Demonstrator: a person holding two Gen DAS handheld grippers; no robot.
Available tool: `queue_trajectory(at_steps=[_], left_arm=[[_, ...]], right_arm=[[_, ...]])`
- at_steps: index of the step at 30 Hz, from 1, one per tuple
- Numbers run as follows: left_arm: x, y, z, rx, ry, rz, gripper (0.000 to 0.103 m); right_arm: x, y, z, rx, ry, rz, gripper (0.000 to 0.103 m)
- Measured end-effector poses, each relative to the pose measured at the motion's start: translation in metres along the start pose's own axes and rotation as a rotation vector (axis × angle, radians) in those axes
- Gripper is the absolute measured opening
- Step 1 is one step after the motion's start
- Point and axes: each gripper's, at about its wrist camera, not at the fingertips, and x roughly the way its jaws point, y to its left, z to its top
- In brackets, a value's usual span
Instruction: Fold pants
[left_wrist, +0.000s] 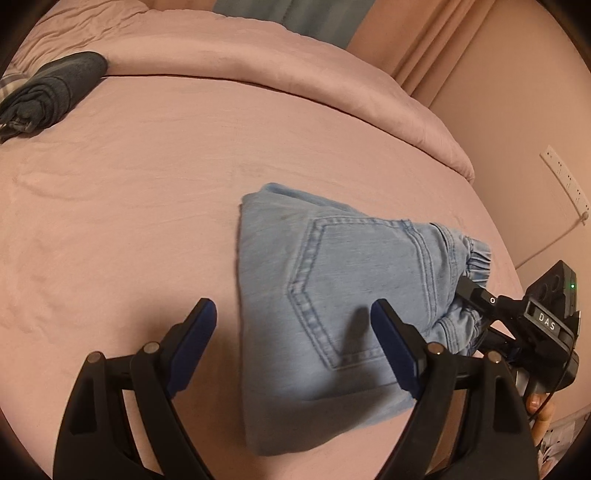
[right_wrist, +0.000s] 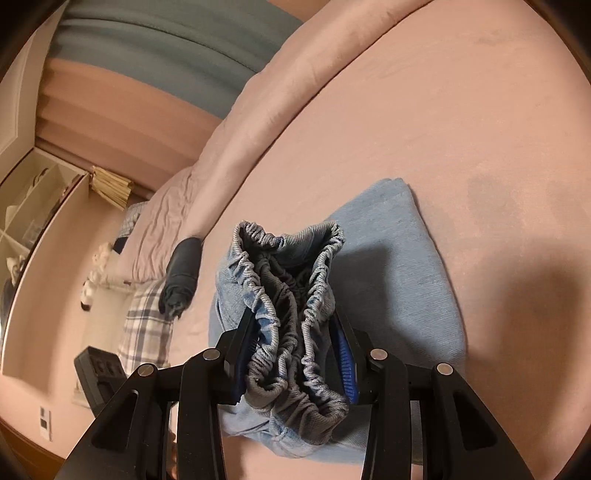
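Light blue denim pants (left_wrist: 332, 288) lie folded in a compact bundle on the pink bed (left_wrist: 129, 221), back pocket up. My left gripper (left_wrist: 293, 325) is open and empty, hovering over the bundle's near left part. My right gripper (right_wrist: 295, 332) is shut on the pants' bunched elastic waistband (right_wrist: 291, 295) and holds it lifted above the folded legs (right_wrist: 417, 258). In the left wrist view the right gripper (left_wrist: 476, 306) grips the waistband at the bundle's right end.
A dark folded garment (left_wrist: 51, 92) lies at the far left of the bed, also in the right wrist view (right_wrist: 183, 273). A rolled pink duvet (left_wrist: 258, 62) runs along the back. A wall (left_wrist: 535, 110) with sockets is at the right. A plaid cloth (right_wrist: 147, 325) hangs off the bed.
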Motion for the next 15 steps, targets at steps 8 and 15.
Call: queue_trajectory(at_steps=[8,15], left_arm=[[0.003,0.002,-0.007,0.007,0.022,0.011,0.085],[0.003,0.000,-0.011,0.039,0.033,0.015,0.085]], right_arm=[[-0.001,0.008,0.002,-0.015,-0.024,-0.003,0.041],[-0.007,0.002,0.006,-0.014,-0.034,-0.024,0.041]])
